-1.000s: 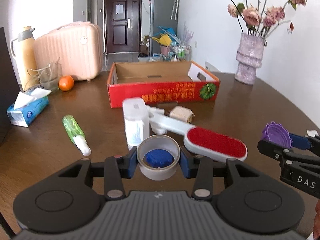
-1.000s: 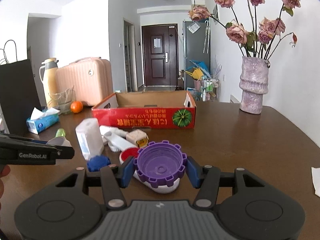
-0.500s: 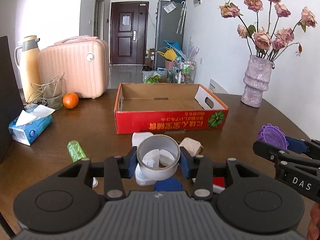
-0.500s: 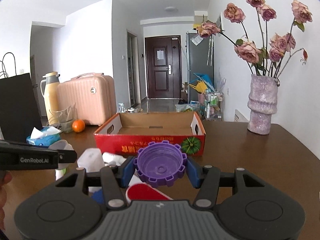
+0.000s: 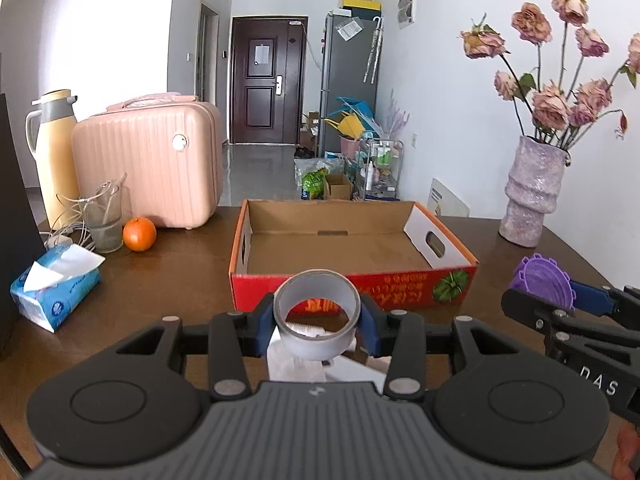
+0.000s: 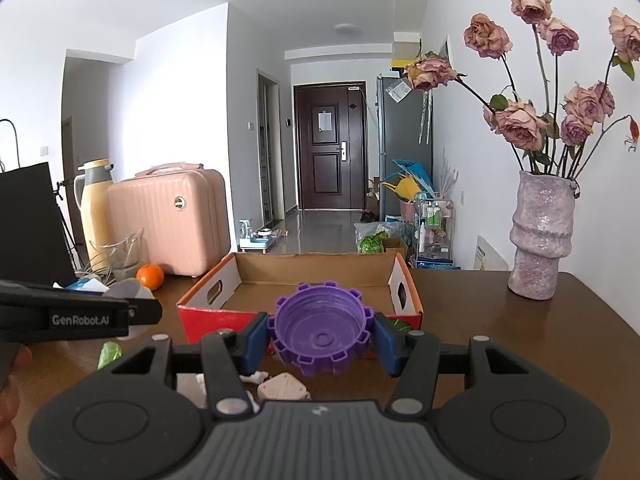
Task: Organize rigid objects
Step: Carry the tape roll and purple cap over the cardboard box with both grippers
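Straight ahead on the worktop lies the empty cardboard box, long side crosswise, open top free. The left claw, clamped on a tape roll, looks nearer its front wall than the right claw, clamped on a purple cap.

Left tool gripped a grey tape roll between its blue pads, held above the table, just in front of the open red cardboard box. At right, the right tool clamped a purple toothed cap. Orange and tissue pack sat left.
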`<action>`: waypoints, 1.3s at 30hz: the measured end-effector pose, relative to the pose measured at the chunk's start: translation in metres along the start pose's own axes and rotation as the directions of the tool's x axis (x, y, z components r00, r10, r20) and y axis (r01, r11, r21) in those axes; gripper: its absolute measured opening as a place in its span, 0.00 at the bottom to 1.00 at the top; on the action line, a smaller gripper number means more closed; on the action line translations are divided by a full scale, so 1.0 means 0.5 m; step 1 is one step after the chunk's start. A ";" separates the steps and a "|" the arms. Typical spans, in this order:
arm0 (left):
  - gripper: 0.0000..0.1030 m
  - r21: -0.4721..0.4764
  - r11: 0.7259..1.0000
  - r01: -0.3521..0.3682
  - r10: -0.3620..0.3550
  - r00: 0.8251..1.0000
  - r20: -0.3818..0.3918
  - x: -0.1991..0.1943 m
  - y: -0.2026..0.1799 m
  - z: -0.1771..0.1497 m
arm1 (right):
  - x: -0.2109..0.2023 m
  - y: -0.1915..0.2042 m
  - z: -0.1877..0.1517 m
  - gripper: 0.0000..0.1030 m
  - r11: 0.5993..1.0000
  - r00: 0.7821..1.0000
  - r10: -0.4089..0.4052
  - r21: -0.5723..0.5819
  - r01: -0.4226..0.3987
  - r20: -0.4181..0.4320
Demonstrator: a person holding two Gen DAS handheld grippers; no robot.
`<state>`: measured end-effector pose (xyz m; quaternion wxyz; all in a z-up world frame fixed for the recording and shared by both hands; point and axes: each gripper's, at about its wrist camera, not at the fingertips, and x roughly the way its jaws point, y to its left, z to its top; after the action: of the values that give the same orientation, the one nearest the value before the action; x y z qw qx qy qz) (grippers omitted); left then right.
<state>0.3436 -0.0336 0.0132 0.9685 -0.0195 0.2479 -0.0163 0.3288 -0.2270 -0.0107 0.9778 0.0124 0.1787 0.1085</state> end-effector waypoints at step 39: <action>0.42 -0.068 0.995 -0.073 0.067 0.994 -0.088 0.327 0.035 0.173 | 0.361 -0.048 0.110 0.52 1.000 0.996 0.003 -0.008 -0.004 -0.085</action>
<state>0.5290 -0.0205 0.0095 0.9556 -0.0444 0.2902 0.0254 0.5179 -0.2108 -0.0233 0.9692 0.0040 0.2196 0.1116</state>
